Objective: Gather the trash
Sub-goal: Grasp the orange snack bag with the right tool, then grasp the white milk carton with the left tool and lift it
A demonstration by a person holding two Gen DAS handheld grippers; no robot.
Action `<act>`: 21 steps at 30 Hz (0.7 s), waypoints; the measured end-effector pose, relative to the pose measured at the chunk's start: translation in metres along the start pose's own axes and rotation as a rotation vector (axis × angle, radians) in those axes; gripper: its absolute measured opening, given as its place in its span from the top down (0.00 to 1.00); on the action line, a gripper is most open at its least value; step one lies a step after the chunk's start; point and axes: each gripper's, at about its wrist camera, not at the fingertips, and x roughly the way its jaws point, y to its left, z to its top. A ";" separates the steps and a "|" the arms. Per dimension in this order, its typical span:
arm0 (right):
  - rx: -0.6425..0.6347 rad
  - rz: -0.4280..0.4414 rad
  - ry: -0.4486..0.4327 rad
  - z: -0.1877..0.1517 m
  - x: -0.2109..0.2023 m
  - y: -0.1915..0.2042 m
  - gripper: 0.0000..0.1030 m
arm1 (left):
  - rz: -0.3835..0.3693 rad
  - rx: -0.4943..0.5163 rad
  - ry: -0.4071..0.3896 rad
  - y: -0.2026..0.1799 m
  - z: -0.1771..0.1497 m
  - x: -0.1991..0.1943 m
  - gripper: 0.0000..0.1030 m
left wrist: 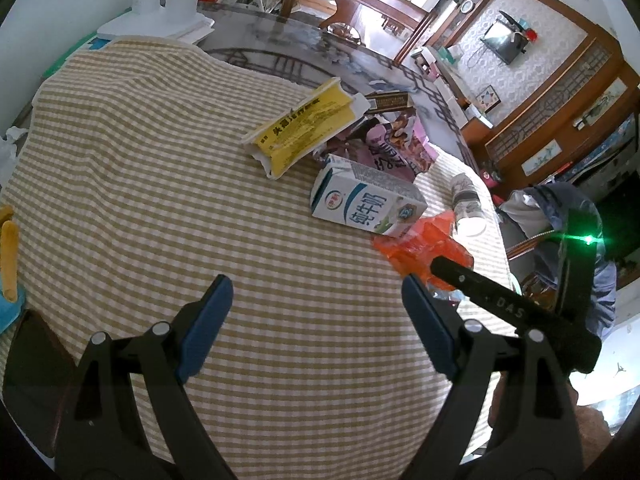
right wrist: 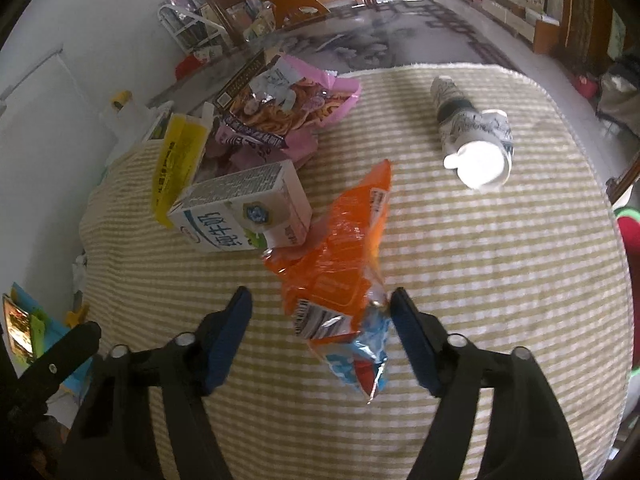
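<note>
Trash lies on a checked tablecloth [left wrist: 140, 168]. An orange snack wrapper [right wrist: 340, 264] lies between the open fingers of my right gripper [right wrist: 320, 304]; whether a finger touches it I cannot tell. A white milk carton [right wrist: 244, 214] lies to its left, with a yellow box [right wrist: 176, 160] and a pink noodle bag [right wrist: 288, 96] behind. A patterned paper cup [right wrist: 472, 136] lies on its side at the far right. My left gripper [left wrist: 316, 292] is open and empty over bare cloth, short of the carton [left wrist: 366, 200], yellow box [left wrist: 304, 128] and wrapper [left wrist: 420, 244].
The round table's far part is bare dark glass [left wrist: 280, 40]. White containers [left wrist: 160, 12] stand at its far left edge. Toys lie at the left edge [right wrist: 36, 328]. The right gripper's body [left wrist: 512, 312] shows beside my left gripper. Wooden furniture surrounds the room.
</note>
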 end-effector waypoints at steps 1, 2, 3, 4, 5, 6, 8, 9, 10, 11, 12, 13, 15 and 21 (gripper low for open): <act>0.005 0.003 0.008 0.002 0.003 -0.001 0.51 | -0.001 0.002 0.004 -0.001 0.000 0.001 0.19; 0.011 0.012 0.015 0.003 0.005 -0.002 0.54 | -0.002 0.005 0.009 -0.002 0.001 0.003 0.19; 0.013 0.022 0.017 0.003 0.005 -0.002 0.56 | -0.004 0.007 0.011 -0.002 0.001 0.004 0.19; 0.008 0.044 0.023 0.004 0.004 -0.001 0.59 | -0.005 0.010 0.012 -0.003 0.001 0.004 0.19; -0.002 0.060 0.029 0.003 0.004 0.001 0.59 | -0.005 0.012 0.011 -0.004 0.002 0.005 0.19; -0.026 0.081 0.034 0.001 0.003 0.006 0.59 | -0.006 0.013 0.008 -0.005 0.003 0.005 0.19; -0.071 0.112 0.042 -0.003 0.000 0.015 0.60 | -0.006 0.010 0.001 -0.004 0.007 0.005 0.19; -0.097 0.128 0.047 -0.006 -0.001 0.020 0.60 | -0.005 0.008 -0.004 -0.004 0.009 0.005 0.19; -0.114 0.140 0.052 -0.009 -0.003 0.023 0.60 | -0.004 0.006 -0.006 -0.003 0.012 0.006 0.19; -0.129 0.158 0.059 -0.012 -0.005 0.026 0.60 | -0.002 0.003 -0.011 -0.002 0.014 0.006 0.19; -0.144 0.184 0.069 -0.015 -0.008 0.028 0.60 | -0.001 0.000 -0.016 -0.001 0.016 0.006 0.19; -0.152 0.201 0.077 -0.018 -0.009 0.030 0.60 | 0.001 -0.005 -0.022 0.000 0.018 0.006 0.19; -0.168 0.253 0.099 -0.023 -0.014 0.033 0.60 | 0.005 -0.016 -0.026 0.003 0.022 0.007 0.19; -0.244 0.320 0.153 -0.044 -0.026 0.045 0.59 | 0.011 -0.045 -0.017 0.011 0.029 0.014 0.19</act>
